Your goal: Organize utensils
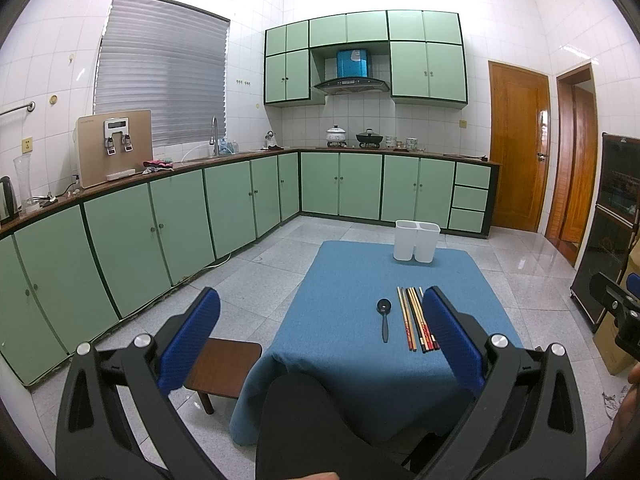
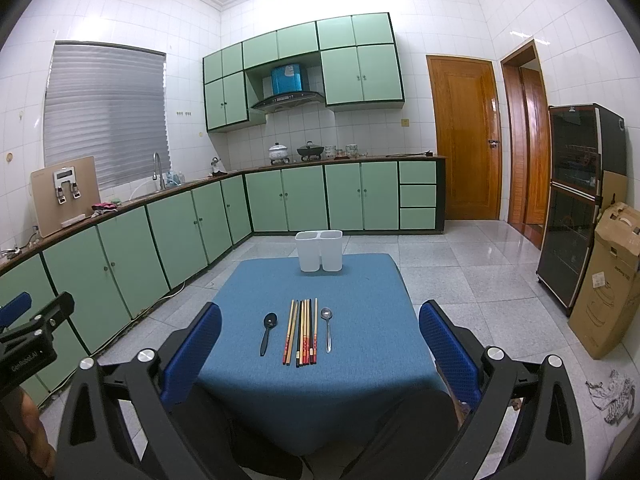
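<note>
On a low table with a blue cloth (image 2: 360,360) lie a black spoon (image 2: 268,332), a row of several chopsticks (image 2: 302,332) and a metal spoon (image 2: 327,326). A white two-compartment holder (image 2: 320,250) stands at the table's far edge. In the left wrist view I see the black spoon (image 1: 385,318), the chopsticks (image 1: 416,320) and the holder (image 1: 416,240); my right finger hides the metal spoon. My left gripper (image 1: 320,300) and right gripper (image 2: 320,314) are both open and empty, held above the table's near edge.
A small brown stool (image 1: 222,368) stands left of the table. Green kitchen cabinets (image 2: 180,232) run along the left and back walls. A dark cabinet (image 2: 576,216) and a cardboard box (image 2: 604,280) stand at the right. Grey tiled floor surrounds the table.
</note>
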`<state>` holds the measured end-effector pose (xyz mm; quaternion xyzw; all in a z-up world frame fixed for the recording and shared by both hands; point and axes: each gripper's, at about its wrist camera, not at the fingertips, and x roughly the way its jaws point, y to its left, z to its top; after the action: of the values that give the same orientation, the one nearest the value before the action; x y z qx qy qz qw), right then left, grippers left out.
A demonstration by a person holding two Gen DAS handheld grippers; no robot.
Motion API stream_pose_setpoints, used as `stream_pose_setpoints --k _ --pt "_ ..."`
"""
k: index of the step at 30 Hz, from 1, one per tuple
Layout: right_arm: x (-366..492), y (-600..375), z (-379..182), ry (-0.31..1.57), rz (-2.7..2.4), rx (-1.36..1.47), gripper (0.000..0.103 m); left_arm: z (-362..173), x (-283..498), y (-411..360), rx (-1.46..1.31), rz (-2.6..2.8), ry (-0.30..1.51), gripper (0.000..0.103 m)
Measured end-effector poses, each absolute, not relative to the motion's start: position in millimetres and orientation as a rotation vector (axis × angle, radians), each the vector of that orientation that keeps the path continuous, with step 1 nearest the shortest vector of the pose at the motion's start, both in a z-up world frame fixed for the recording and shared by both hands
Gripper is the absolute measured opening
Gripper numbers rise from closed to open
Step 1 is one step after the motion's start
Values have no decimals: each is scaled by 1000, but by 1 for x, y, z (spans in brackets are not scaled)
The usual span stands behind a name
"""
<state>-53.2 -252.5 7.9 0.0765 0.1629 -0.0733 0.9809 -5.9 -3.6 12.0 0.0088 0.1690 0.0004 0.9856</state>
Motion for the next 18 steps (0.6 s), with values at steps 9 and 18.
stream_pose_setpoints --k 9,18 --pt "-46 -260 1 350 -164 156 97 0 2 -8 35 -19 357 98" --pt "12 -275 -46 461 -162 131 97 -51 71 -28 101 -102 499 98"
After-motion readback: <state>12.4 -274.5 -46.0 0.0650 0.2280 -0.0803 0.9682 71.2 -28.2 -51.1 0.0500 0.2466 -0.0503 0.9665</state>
